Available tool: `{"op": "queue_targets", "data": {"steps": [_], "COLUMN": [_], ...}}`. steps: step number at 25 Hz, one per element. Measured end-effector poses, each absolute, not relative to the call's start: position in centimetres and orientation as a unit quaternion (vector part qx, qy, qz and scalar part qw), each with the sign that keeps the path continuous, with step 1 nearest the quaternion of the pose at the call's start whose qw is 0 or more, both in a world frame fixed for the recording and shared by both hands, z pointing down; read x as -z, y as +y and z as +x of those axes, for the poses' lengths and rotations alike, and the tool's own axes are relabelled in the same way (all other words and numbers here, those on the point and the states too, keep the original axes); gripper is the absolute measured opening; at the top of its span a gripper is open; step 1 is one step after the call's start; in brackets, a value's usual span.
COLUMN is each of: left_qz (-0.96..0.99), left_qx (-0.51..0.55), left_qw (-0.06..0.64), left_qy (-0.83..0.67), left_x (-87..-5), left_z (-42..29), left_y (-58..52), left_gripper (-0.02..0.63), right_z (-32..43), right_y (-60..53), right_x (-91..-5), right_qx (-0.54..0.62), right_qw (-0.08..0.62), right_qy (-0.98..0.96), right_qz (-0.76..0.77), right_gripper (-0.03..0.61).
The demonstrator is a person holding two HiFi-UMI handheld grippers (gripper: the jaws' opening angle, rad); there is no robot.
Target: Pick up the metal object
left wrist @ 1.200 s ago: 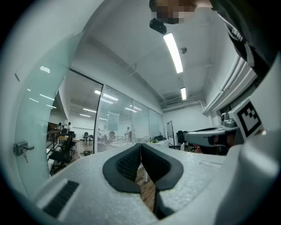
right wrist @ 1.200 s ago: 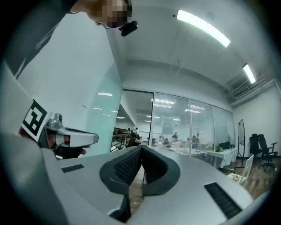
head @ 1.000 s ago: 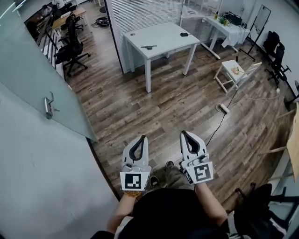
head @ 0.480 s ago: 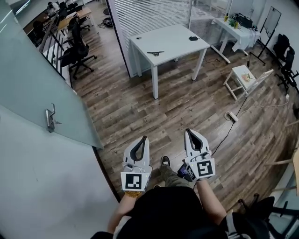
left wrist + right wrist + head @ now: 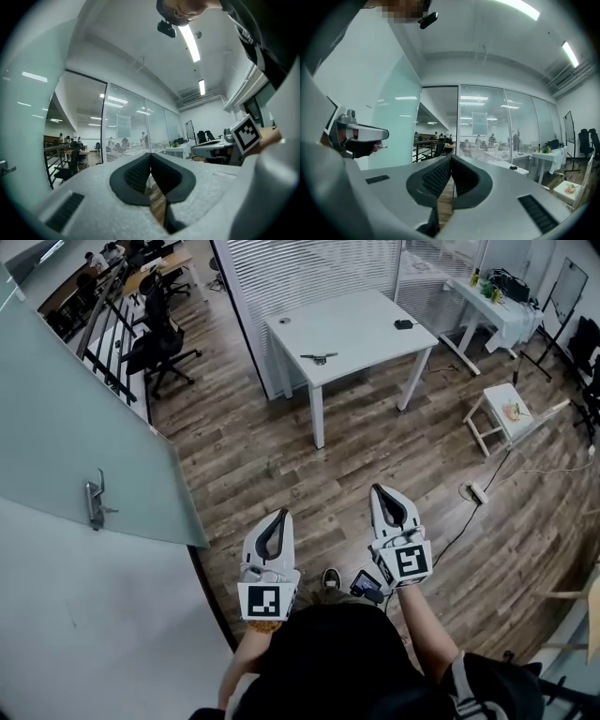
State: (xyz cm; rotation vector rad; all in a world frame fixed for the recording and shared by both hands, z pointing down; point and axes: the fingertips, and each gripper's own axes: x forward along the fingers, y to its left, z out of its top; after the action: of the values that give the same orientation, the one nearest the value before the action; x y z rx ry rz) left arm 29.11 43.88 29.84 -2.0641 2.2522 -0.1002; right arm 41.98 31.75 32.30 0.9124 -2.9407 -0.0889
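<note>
Grey-white plastic comes first: my left gripper and my right gripper are held low in front of my body, side by side and apart from each other, the right one a little farther forward. Both point away from me over the floor. In the left gripper view the dark ribbed pads meet at the tip with nothing between them, so that claw is closed and empty. The right gripper view shows the same: jaws together, nothing in them. Between my hands I see the toe of my shoe. A small dark screen-like device sits just beside the right gripper's marker cube; I cannot tell what holds it up.

Beyond the claws lies the wooden floor. On my left stands a pale green glass door with a metal handle. On the right a power strip lies on the boards with its cable. Farther right is a low white stool with something small on its seat.

Far ahead stands the white table. The metal object lies on it close to the near left edge, well apart from both grippers and untouched. A small dark item sits near the table's right edge. Left of the table stands a black office chair.
</note>
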Motion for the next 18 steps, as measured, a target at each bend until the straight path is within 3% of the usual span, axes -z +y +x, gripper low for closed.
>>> {"op": "queue_targets", "data": {"steps": [9, 18], "left_qz": [-0.663, -0.683], "left_qx": [0.033, 0.013], "left_qw": [0.017, -0.005], "left_qy": [0.748, 0.730], "left_x": [-31.9, -33.8], "left_z": [25.0, 16.4], "left_y": [37.9, 28.4], "left_gripper": [0.015, 0.015], "right_z": [38.9, 32.3], "right_y": [23.4, 15.1], "right_x": [-34.3, -35.9], "right_qx": [0.008, 0.007], "right_qw": [0.038, 0.069], "right_qy": [-0.954, -0.943], "right_qz": [0.296, 0.324], "right_gripper": [0.002, 0.002]}}
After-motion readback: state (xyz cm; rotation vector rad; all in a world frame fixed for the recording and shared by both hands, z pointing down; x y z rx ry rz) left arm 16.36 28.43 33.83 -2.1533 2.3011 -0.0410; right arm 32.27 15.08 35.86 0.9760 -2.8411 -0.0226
